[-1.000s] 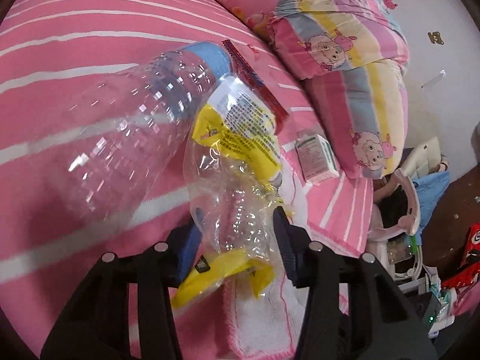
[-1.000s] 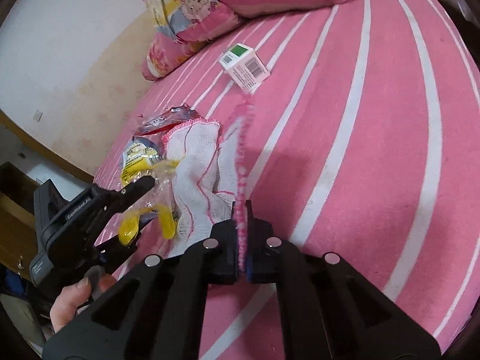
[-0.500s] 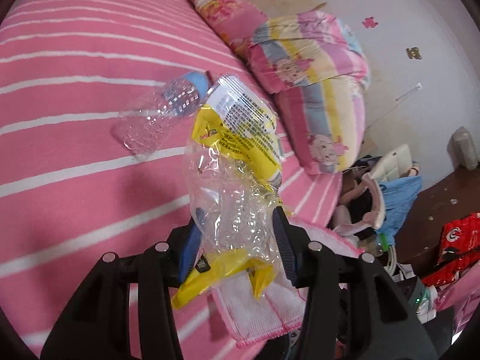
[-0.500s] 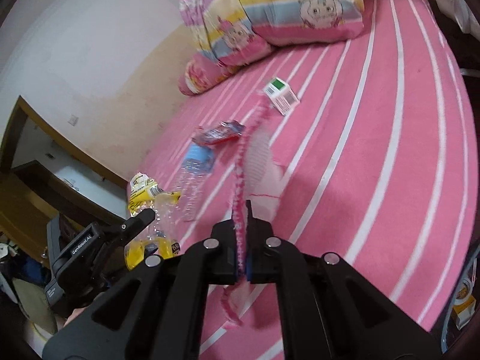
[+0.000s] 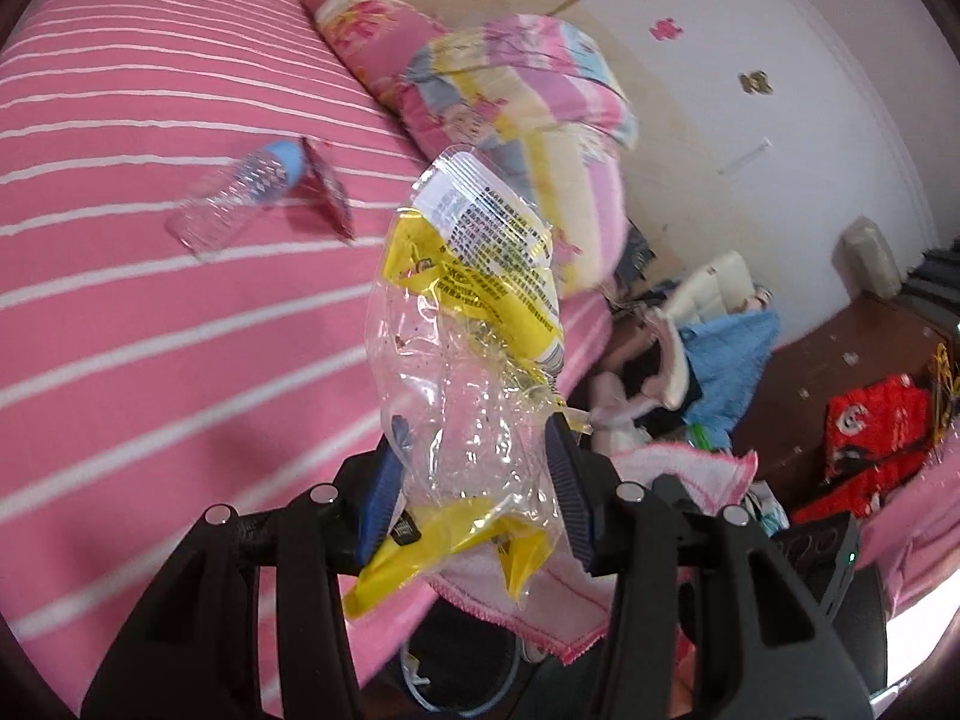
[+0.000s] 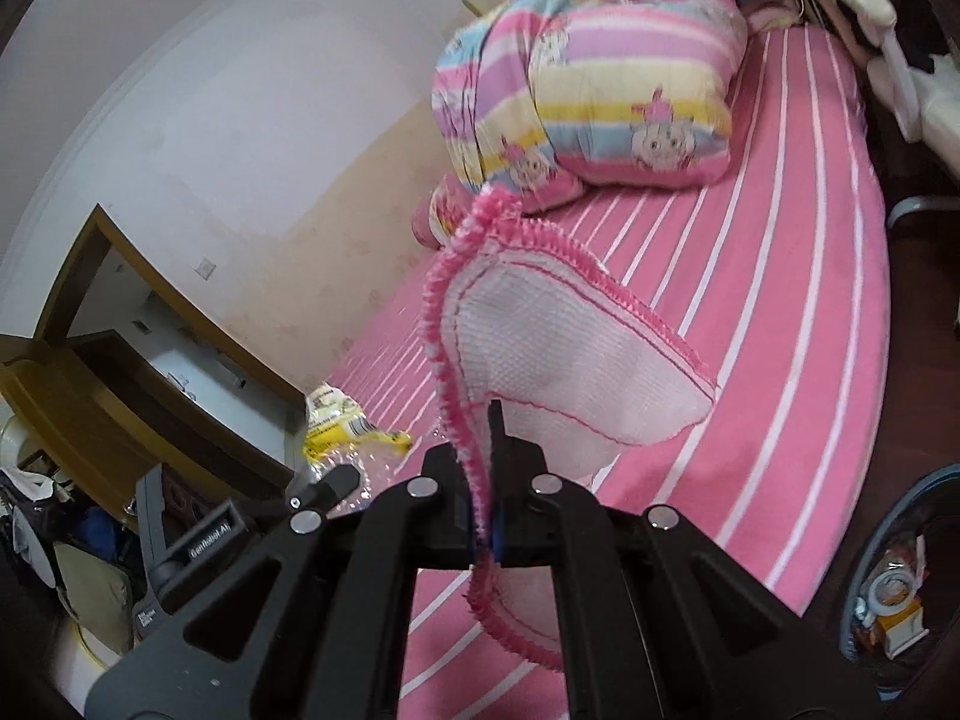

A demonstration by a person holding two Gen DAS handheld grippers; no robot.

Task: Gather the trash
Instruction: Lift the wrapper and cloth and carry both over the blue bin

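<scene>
Left gripper (image 5: 474, 480) is clamped on a crumpled clear-and-yellow plastic wrapper (image 5: 474, 324), which sticks up through the middle of the left wrist frame, held in the air above the pink striped bed (image 5: 150, 312). The right gripper (image 6: 486, 468) is pinched tight on the pink fringed edge of a white washcloth (image 6: 558, 366); the cloth billows up in the center of the right wrist frame, off the bed. You can see that same cloth at the lower middle of the left view, just behind the wrapper. Still lying on the bed in the upper left of the left view: an empty clear plastic bottle (image 5: 240, 198) with a blue label, and a red wrapper (image 5: 327, 186) touching it. Cartoon-print pillows (image 6: 600, 96) are piled at the top of both frames. A bin (image 6: 900, 588) with stuff in it peeks in at the lower right edge of the right view.
</scene>
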